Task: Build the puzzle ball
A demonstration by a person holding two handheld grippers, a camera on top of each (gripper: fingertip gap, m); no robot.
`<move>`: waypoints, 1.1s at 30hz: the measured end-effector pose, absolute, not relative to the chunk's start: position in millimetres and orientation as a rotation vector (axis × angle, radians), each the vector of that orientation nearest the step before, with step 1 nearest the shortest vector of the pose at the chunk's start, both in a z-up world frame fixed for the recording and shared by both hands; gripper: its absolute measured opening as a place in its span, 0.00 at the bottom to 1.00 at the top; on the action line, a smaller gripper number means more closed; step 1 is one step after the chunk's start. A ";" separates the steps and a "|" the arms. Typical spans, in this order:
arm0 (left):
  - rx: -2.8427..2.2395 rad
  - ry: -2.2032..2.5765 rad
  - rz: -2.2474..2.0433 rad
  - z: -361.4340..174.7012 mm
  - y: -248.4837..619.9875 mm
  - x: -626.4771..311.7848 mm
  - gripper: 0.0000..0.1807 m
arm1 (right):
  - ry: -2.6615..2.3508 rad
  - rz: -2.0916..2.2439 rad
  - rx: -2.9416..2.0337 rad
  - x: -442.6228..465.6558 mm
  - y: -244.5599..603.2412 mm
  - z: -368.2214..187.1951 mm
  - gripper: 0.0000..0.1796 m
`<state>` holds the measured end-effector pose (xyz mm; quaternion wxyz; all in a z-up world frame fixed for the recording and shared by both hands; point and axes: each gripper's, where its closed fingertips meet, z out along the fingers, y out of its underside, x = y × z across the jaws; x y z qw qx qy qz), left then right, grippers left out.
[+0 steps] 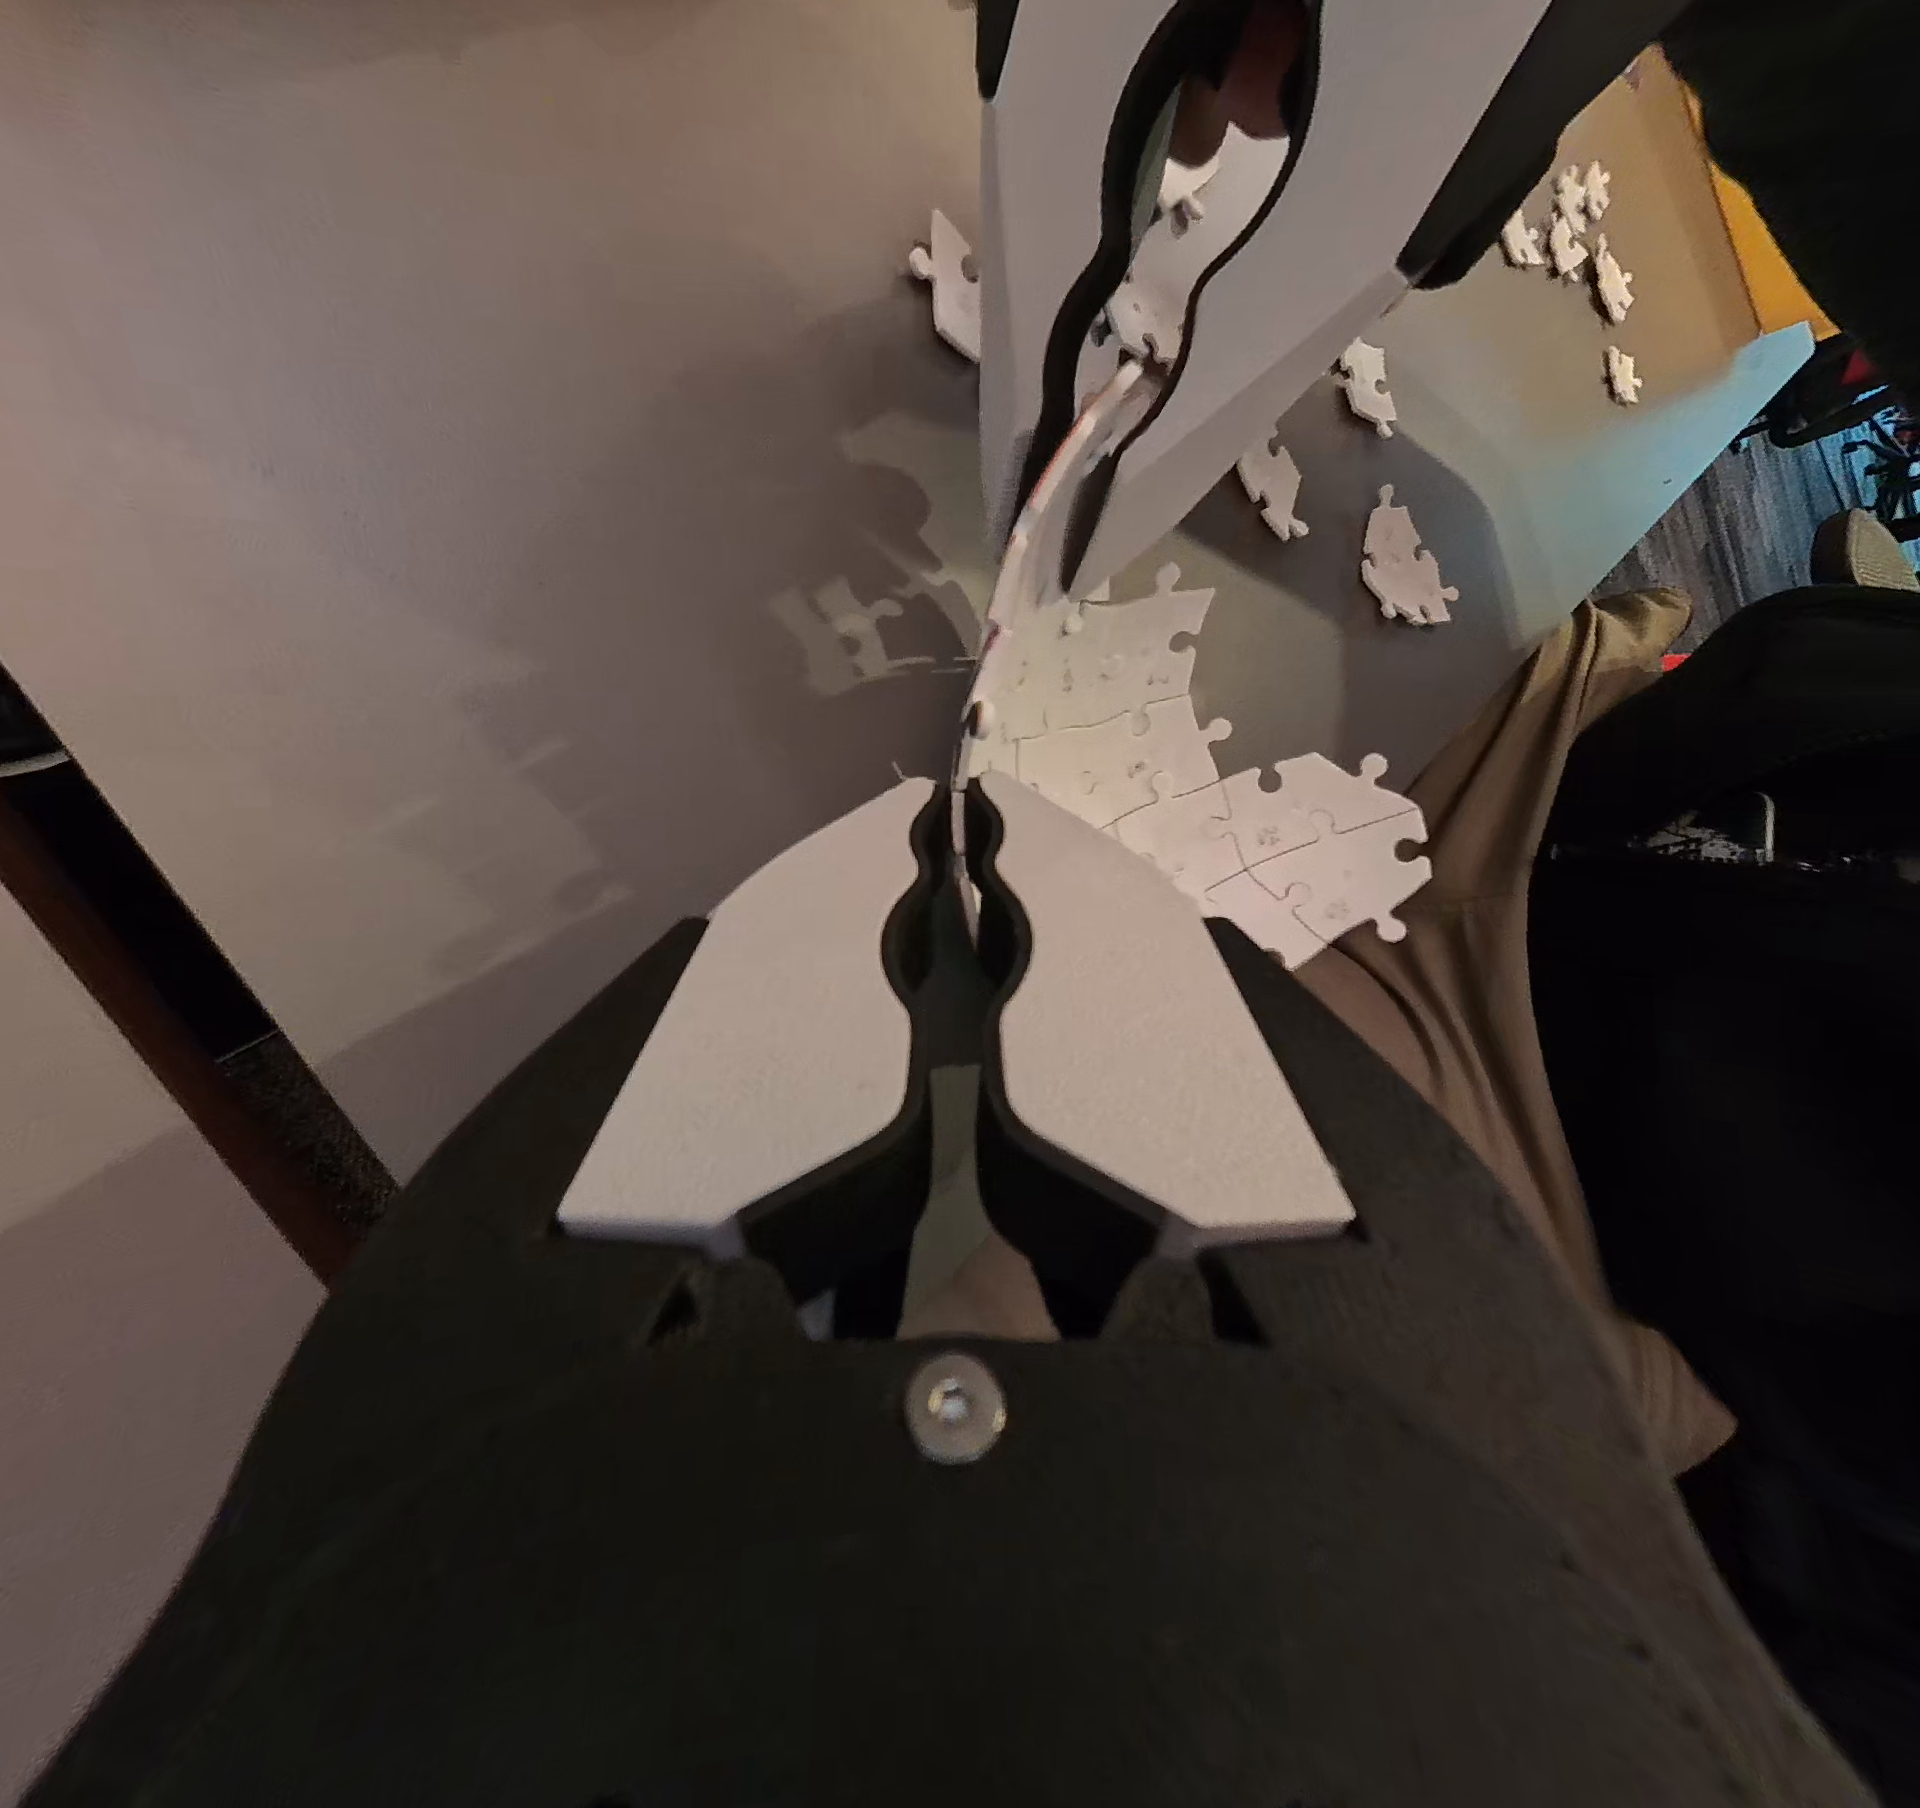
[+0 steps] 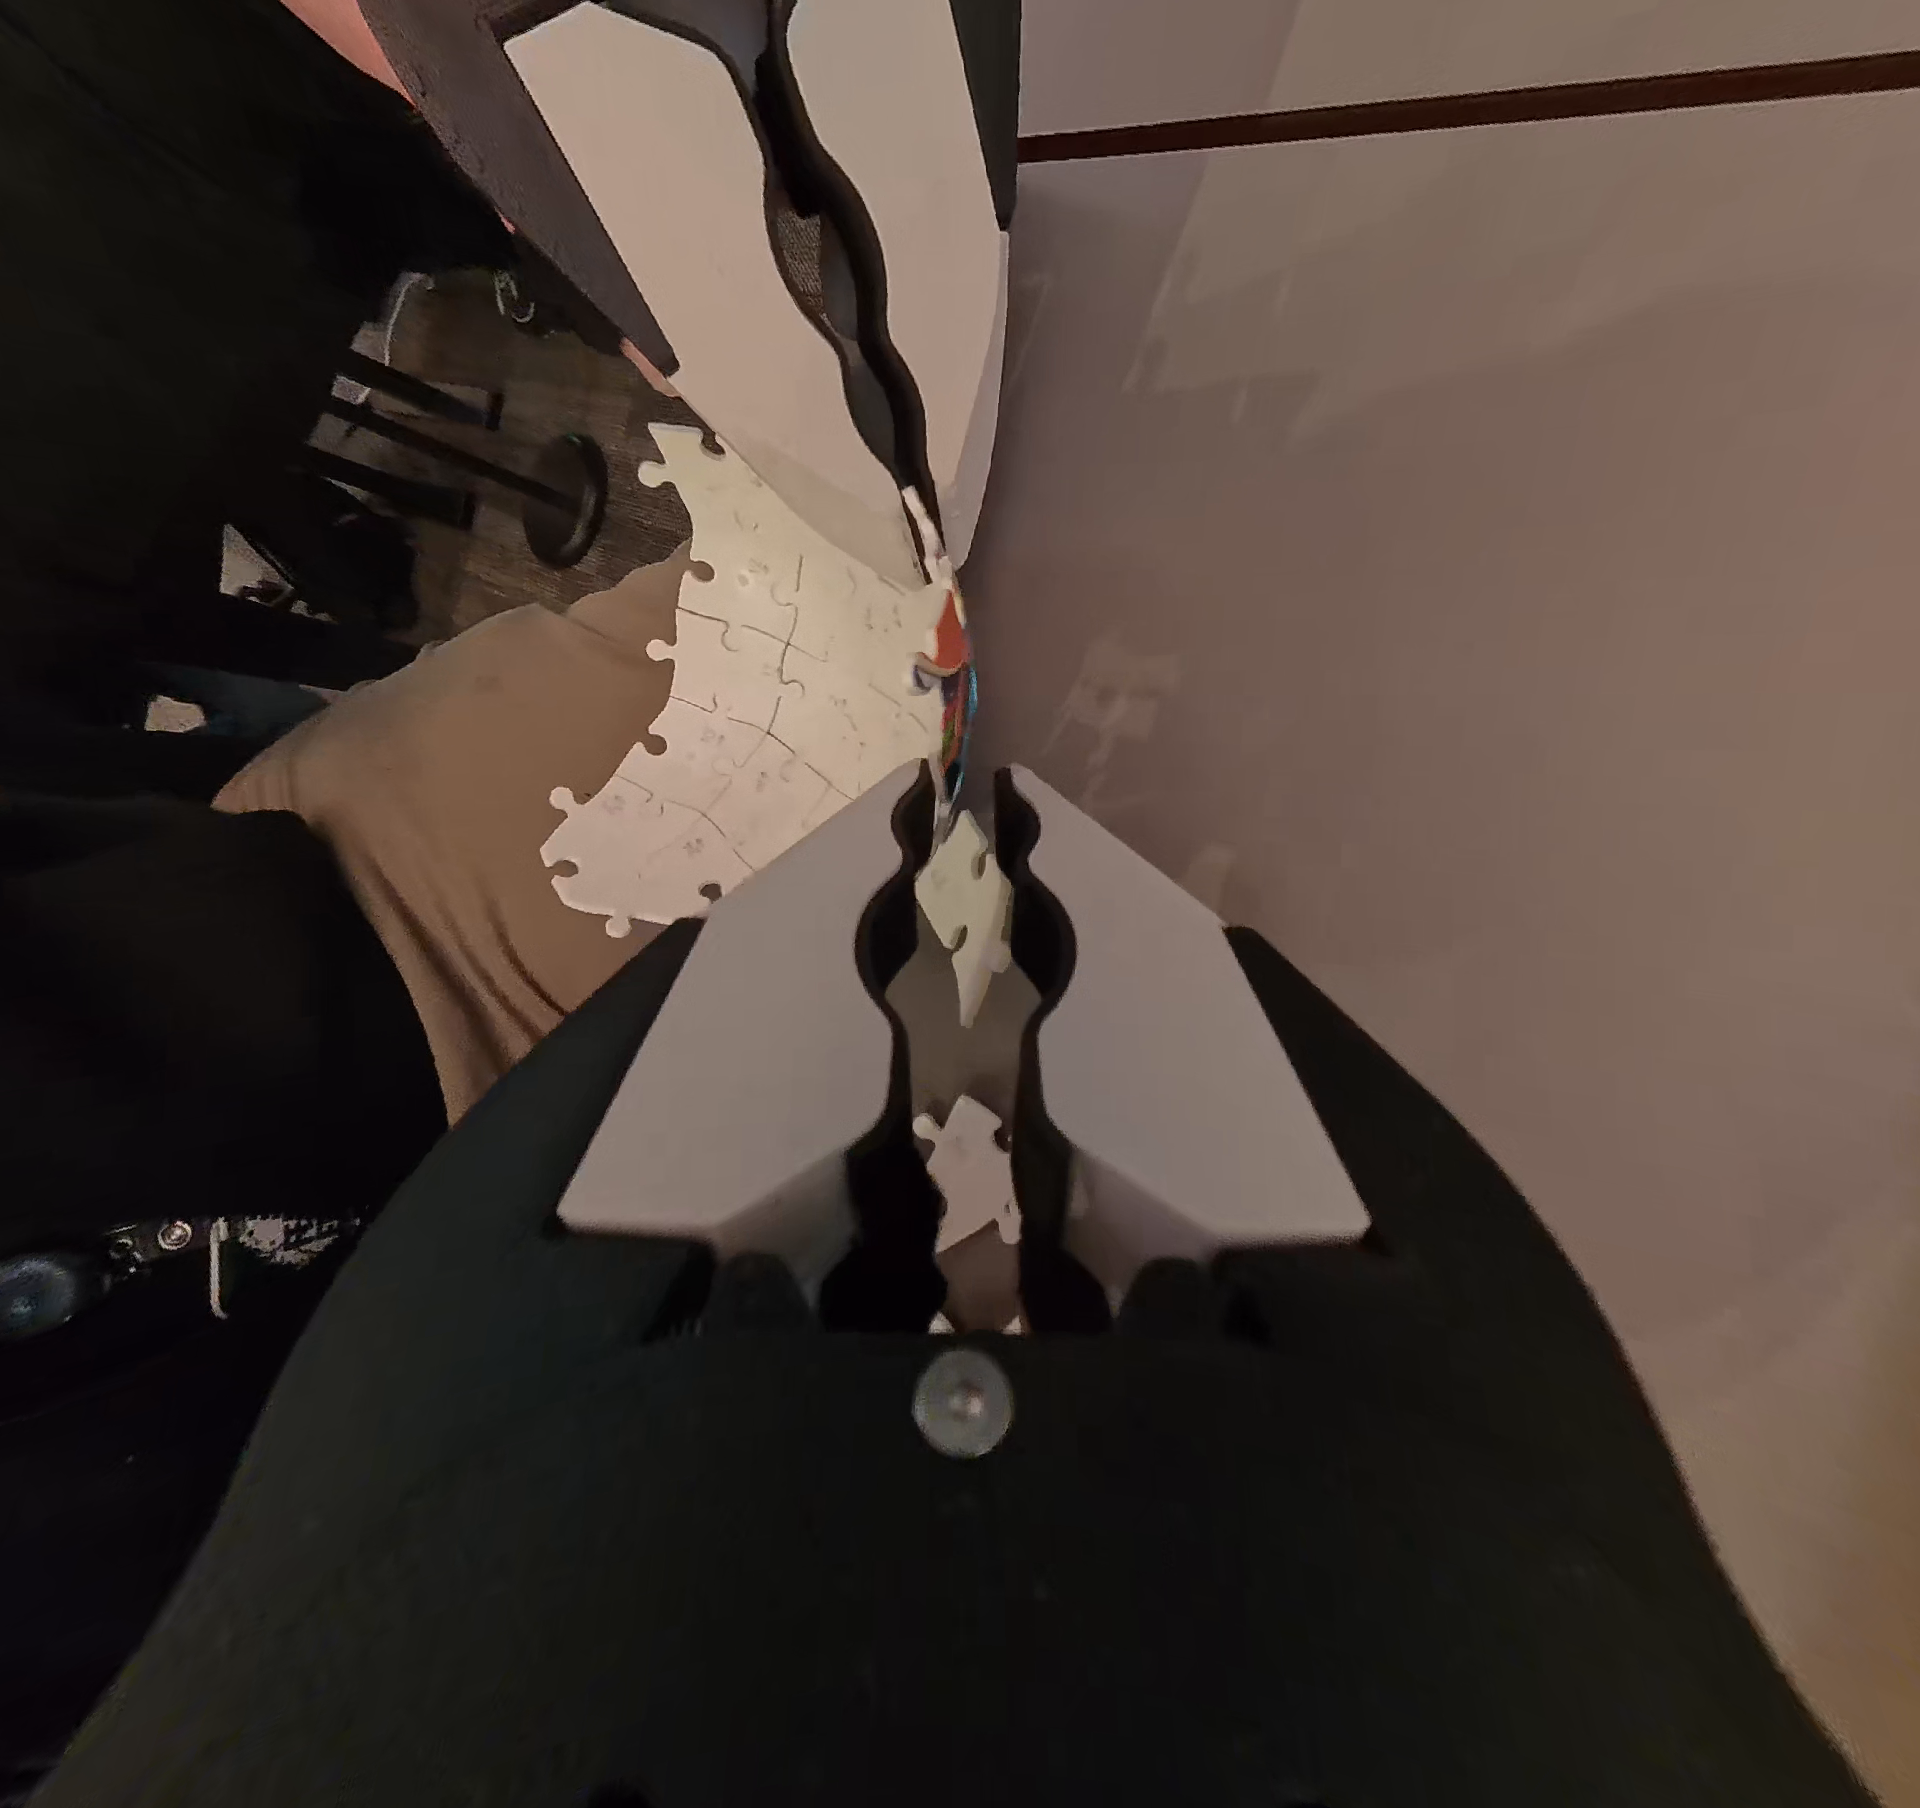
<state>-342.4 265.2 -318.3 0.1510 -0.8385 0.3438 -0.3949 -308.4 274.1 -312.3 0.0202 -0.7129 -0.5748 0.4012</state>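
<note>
So this is mid-assembly, with a curved sheet of joined pieces held up in the air between the two claws, well above the table.

Left side first: the left claw (image 1: 961,802) is squeezed nearly shut, pinching the edge of the joined section (image 1: 1195,792). You mostly see the white back of it, fanning out to the right, with a sliver of the printed colour side along the rim. It's only a partial shell, so I'd say the ball is nowhere near closed.

Moving right: the right claw (image 2: 961,782) comes in from the opposite end and looks clamped down on a single loose piece (image 2: 966,891), right at the rim of the section. In its own camera the piece sits between the fingers with the tips narrowed onto it, though I can't tell for sure how firm the grip is. The piece touches or nearly touches the coloured edge, so my read is that it's being fitted right now.

Farther right, a bunch of spare pieces (image 1: 1403,563) are scattered white side up on the grey table (image 1: 520,408).

Next move probably needs the tab lined up with its slot and pushed in gently while the left side holds steady, otherwise the curved sheet could flex and pop a joint
</note>
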 end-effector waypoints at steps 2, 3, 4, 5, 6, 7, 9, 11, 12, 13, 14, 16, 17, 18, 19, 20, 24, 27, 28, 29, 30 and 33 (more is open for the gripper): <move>-2.409 0.987 -1.131 -318.3 265.3 -342.5 0.01 | -1.779 1.251 -2.219 -309.1 272.8 -314.4 0.05; -2.410 0.986 -1.130 -318.4 265.4 -342.4 0.01 | -1.785 1.251 -2.219 -309.2 271.3 -315.4 0.03; -2.411 0.985 -1.129 -318.7 265.6 -342.4 0.01 | -1.791 1.248 -2.211 -309.5 270.4 -316.0 0.01; -2.414 0.984 -1.124 -319.2 265.9 -342.7 0.01 | -1.789 1.239 -2.206 -310.0 270.8 -316.9 0.01; -2.416 0.983 -1.122 -319.6 266.1 -342.9 0.01 | -1.782 1.236 -2.210 -310.2 271.3 -317.4 0.01; -2.417 0.984 -1.124 -319.8 265.8 -343.0 0.01 | -1.779 1.241 -2.212 -310.1 271.0 -317.6 0.01; -2.414 0.985 -1.127 -319.6 265.6 -342.8 0.01 | -1.774 1.243 -2.213 -309.6 271.0 -318.1 0.00; -2.416 0.988 -1.125 -320.0 265.3 -342.6 0.01 | -1.761 1.250 -2.219 -309.6 271.2 -318.7 0.00; -2.416 0.987 -1.124 -320.0 265.3 -342.7 0.01 | -1.754 1.252 -2.220 -309.6 271.3 -319.2 0.00; -2.418 0.989 -1.126 -320.2 264.8 -342.7 0.01 | -1.752 1.251 -2.218 -309.6 270.9 -319.6 0.00; -2.418 0.990 -1.126 -320.6 264.5 -342.6 0.01 | -1.749 1.244 -2.217 -309.6 271.1 -320.1 0.00; -2.420 0.983 -1.127 -321.0 264.9 -342.8 0.01 | -1.729 1.236 -2.227 -310.2 272.2 -320.8 0.00; -2.420 0.982 -1.130 -320.9 264.7 -342.8 0.01 | -1.721 1.238 -2.233 -310.4 272.0 -320.8 0.00; -2.419 0.983 -1.132 -320.7 264.3 -342.7 0.02 | -1.705 1.241 -2.244 -310.6 272.4 -320.9 0.00; -2.418 0.979 -1.133 -320.4 264.6 -342.7 0.02 | -1.678 1.244 -2.260 -311.0 273.8 -321.0 0.00; -2.418 0.971 -1.133 -320.0 265.5 -342.9 0.02 | -1.651 1.249 -2.274 -311.7 275.5 -320.8 0.01; -2.420 0.972 -1.128 -319.2 265.4 -342.8 0.02 | -1.619 1.227 -2.272 -312.7 276.7 -320.4 0.00; -2.423 0.970 -1.128 -319.9 265.1 -342.3 0.02 | -1.605 1.213 -2.268 -312.7 277.5 -321.5 0.00; -2.425 0.967 -1.128 -320.1 265.1 -342.3 0.02 | -1.601 1.212 -2.266 -312.6 277.5 -321.6 0.00; -2.424 0.967 -1.129 -320.0 265.1 -342.0 0.02 | -1.596 1.211 -2.264 -312.6 277.8 -321.6 0.00; -2.422 0.964 -1.128 -319.6 265.5 -341.9 0.02 | -1.589 1.211 -2.261 -312.6 278.4 -321.5 0.00; -2.423 0.954 -1.134 -319.0 266.0 -342.2 0.02 | -1.577 1.218 -2.256 -313.0 278.8 -321.4 0.00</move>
